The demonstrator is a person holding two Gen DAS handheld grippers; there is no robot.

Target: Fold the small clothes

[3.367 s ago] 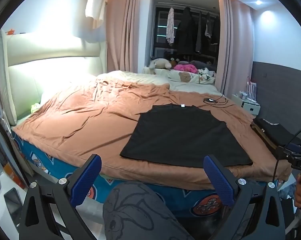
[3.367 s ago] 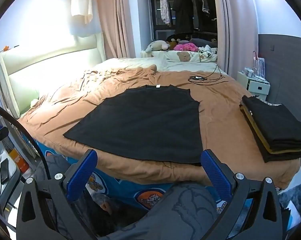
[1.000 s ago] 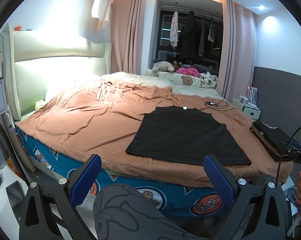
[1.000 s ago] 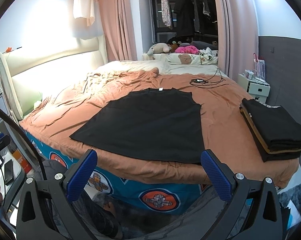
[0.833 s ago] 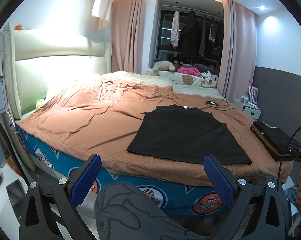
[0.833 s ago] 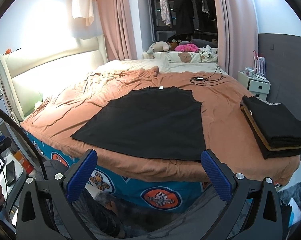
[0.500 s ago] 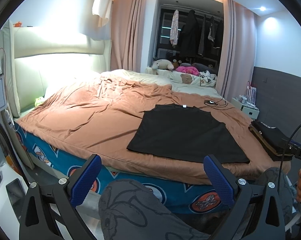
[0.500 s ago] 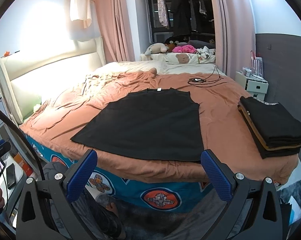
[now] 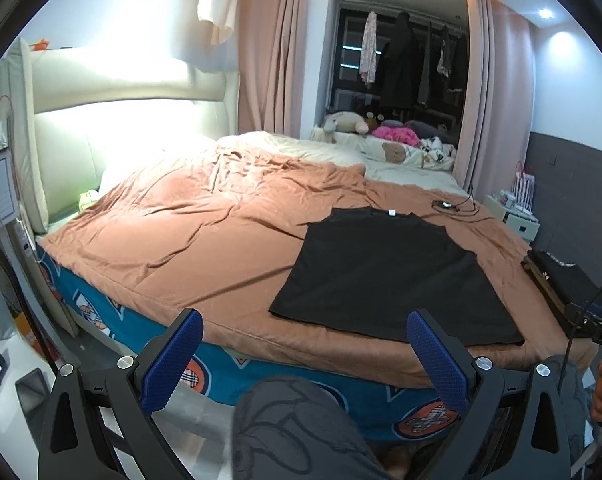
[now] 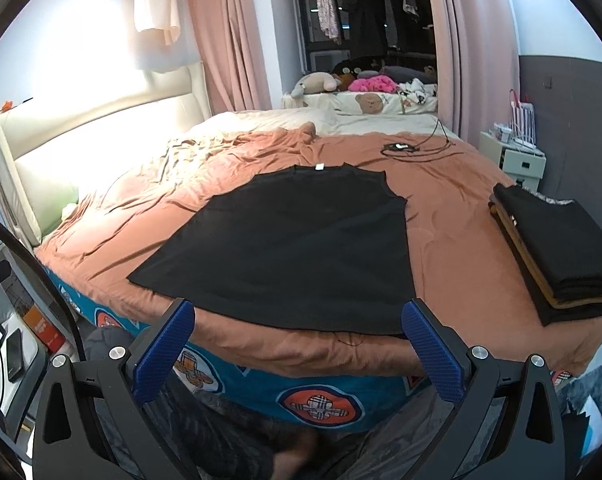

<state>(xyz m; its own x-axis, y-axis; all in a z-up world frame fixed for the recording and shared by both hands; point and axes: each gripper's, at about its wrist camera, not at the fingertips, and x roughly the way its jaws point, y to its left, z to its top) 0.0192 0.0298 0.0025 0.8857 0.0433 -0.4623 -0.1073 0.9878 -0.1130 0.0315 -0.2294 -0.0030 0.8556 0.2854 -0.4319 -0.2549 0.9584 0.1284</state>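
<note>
Black shirt [image 10: 297,240] flat on brown bedspread [image 10: 453,216], folded stack [image 10: 557,248] beside.

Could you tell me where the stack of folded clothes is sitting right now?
The stack of folded clothes sits at the right edge of the bed, on the brown bedspread, right of the flat black shirt.

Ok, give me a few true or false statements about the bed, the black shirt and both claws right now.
1. The black shirt lies spread flat on the brown bedspread. True.
2. The left claw grips the shirt's hem. False: it is open and holds nothing.
3. A stack of folded clothes sits right of the shirt. True.
4. The right claw is shut. False: it is open.
5. The shirt's neck label faces the claws. False: it lies at the far end.
</note>
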